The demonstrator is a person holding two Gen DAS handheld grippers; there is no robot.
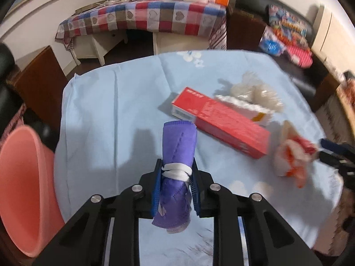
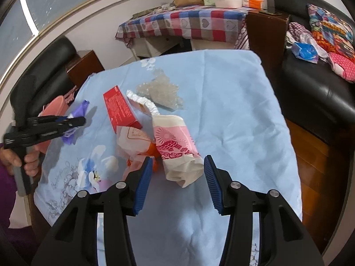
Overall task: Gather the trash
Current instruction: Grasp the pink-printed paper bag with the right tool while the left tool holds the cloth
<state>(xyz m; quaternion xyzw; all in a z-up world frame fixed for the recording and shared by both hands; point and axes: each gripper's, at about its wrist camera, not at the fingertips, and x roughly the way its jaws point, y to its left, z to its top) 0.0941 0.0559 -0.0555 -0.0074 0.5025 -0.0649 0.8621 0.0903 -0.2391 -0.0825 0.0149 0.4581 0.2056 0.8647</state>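
A rolled purple mask (image 1: pixel 177 173) is clenched in the left gripper (image 1: pixel 176 188) above the counter (image 1: pixel 106 115), near a pink bin (image 1: pixel 24 190). The right gripper's (image 2: pixel 178 185) jaws are held released around a pink-printed wrapper (image 2: pixel 175 148).

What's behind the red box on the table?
Behind the red box lie a white foil-edged wrapper and crumpled clear plastic. The box covers the wrapper's near end.
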